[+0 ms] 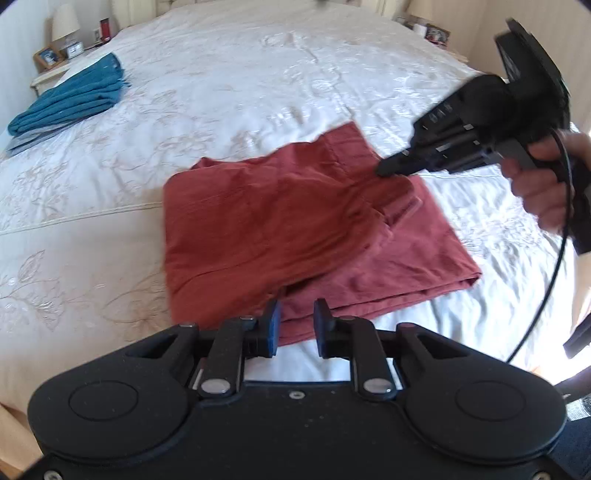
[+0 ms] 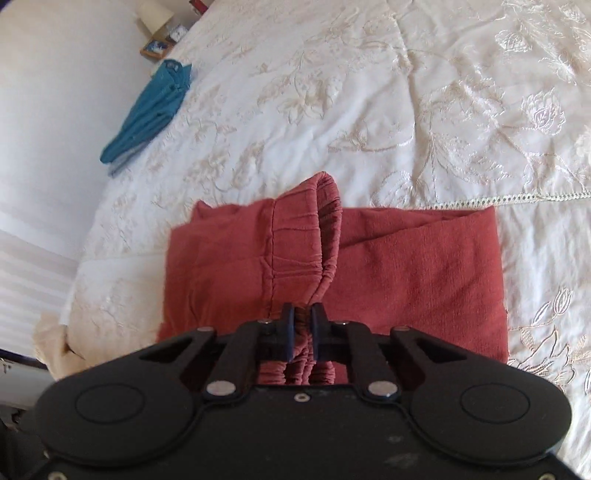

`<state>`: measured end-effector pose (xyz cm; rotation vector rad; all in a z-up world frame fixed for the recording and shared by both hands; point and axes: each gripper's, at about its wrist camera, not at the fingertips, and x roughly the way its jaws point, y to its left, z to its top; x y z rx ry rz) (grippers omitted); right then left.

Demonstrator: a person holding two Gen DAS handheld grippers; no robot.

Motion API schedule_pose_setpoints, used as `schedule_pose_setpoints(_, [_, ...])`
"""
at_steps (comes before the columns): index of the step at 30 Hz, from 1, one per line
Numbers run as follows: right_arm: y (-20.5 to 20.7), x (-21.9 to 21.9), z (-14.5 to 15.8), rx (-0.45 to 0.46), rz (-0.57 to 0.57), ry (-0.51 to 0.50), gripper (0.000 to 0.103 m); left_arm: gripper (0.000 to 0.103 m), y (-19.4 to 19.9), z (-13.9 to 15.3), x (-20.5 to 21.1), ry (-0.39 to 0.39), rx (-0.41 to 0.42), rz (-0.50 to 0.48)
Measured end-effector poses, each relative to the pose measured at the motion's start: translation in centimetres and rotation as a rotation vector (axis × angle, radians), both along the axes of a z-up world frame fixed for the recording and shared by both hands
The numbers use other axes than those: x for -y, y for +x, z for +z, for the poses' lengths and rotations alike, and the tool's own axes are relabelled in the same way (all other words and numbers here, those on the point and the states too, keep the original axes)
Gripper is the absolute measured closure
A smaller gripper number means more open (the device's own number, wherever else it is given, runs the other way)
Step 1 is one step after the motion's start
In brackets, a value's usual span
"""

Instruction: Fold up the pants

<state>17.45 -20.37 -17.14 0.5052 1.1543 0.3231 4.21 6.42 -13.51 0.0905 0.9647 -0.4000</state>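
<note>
Rust-red pants (image 1: 280, 236) lie folded on the white embroidered bedspread (image 1: 258, 81). In the left wrist view, my left gripper (image 1: 297, 321) hovers over the pants' near edge. Its blue pads stand apart and do not press on the cloth. My right gripper (image 1: 384, 170) comes in from the right, held by a hand (image 1: 535, 192), with its tip on the gathered waistband. In the right wrist view, the right gripper (image 2: 302, 321) is shut on the elastic waistband (image 2: 325, 236), which bunches between the pads and rises in a ridge. The rest of the pants (image 2: 413, 266) lies flat beyond.
A folded teal garment (image 1: 70, 99) lies at the bed's far left, also visible as a teal garment (image 2: 147, 107) in the right wrist view. A nightstand with a lamp (image 1: 65, 22) and a photo frame (image 1: 48, 57) stands behind it. A black cable (image 1: 546, 280) hangs from the right gripper.
</note>
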Motion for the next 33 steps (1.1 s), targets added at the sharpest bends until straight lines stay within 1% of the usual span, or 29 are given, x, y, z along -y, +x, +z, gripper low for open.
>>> schedule_pose_setpoints(2, [0.0,-0.2,1.8,0.032,0.011,-0.009,0.094,0.074,-0.1,-0.5,2.1,0.002,0.006,-0.035])
schedule_pose_setpoints(5, [-0.3,-0.5,4.1,0.074,0.031,-0.004,0.094,0.073,0.7,-1.9,4.8,0.034,0.028,-0.043])
schedule_pose_setpoints(8, [-1.0,-0.6,6.4,0.118,0.058,-0.014,0.094,0.072,1.8,-3.2,6.5,0.101,0.063,0.004])
schedule_pose_setpoints(9, [-1.2,-0.4,7.2,0.131,0.062,-0.017,0.094,0.069,2.1,-3.7,6.7,0.135,0.079,0.033])
schedule_pose_setpoints(10, [-1.5,-0.1,7.8,0.139,0.061,-0.021,0.094,0.069,2.5,-4.2,6.6,0.164,0.088,0.066])
schedule_pose_setpoints(12, [-2.2,1.1,8.6,0.145,0.036,-0.020,0.095,0.069,3.0,-5.2,5.9,0.224,0.052,0.130])
schedule_pose_setpoints(14, [-3.0,2.7,8.8,0.141,-0.004,-0.038,0.095,0.069,3.1,-6.5,4.1,0.261,-0.020,0.189])
schedule_pose_setpoints(15, [-3.3,3.4,8.7,0.135,-0.028,-0.056,0.095,0.070,3.0,-7.0,3.0,0.253,-0.047,0.207])
schedule_pose_setpoints(17, [-3.7,5.3,7.6,0.100,-0.079,-0.089,0.095,0.072,2.4,-7.3,0.8,0.167,-0.101,0.195])
schedule_pose_setpoints(19, [-3.9,7.1,5.0,0.037,-0.121,-0.123,0.095,0.072,1.8,-6.9,-0.1,0.145,-0.130,0.161])
schedule_pose_setpoints(21, [-3.7,7.7,1.9,-0.030,-0.108,-0.177,0.095,0.073,1.2,-6.1,-0.6,0.149,-0.162,0.098])
schedule_pose_setpoints(23, [-3.6,7.6,-0.6,-0.084,-0.079,-0.220,0.094,0.074,0.5,-4.7,-1.6,0.088,-0.182,0.039])
schedule_pose_setpoints(25, [-4.0,7.3,-1.9,-0.090,-0.032,-0.278,0.093,0.074,0.3,-2.7,-2.2,0.010,-0.190,-0.002])
schedule_pose_setpoints(27, [-4.3,7.2,-2.1,-0.090,-0.018,-0.329,0.092,0.074,0.8,-0.4,-2.4,-0.052,-0.159,-0.019])
schedule_pose_setpoints(28, [-4.3,7.2,-1.9,-0.089,-0.026,-0.347,0.091,0.073,1.5,0.7,-2.2,-0.070,-0.127,-0.010])
schedule_pose_setpoints(29, [-4.5,7.3,-1.4,-0.070,-0.048,-0.366,0.089,0.071,2.2,1.5,-2.0,-0.074,-0.090,0.012])
schedule_pose_setpoints(30, [-4.6,7.4,-0.9,-0.041,-0.071,-0.379,0.088,0.066,3.2,2.2,-1.7,-0.071,-0.052,0.043])
schedule_pose_setpoints(31, [-4.7,7.4,-0.2,0.004,-0.092,-0.392,0.086,0.063,4.4,2.6,-1.4,-0.064,-0.019,0.076])
schedule_pose_setpoints(32, [-4.7,7.3,0.3,0.036,-0.100,-0.403,0.082,0.061,6.2,2.6,-0.9,-0.058,0.012,0.119])
schedule_pose_setpoints(33, [-4.3,6.8,0.7,0.069,-0.101,-0.412,0.080,0.060,7.7,2.5,-0.6,-0.052,0.028,0.155])
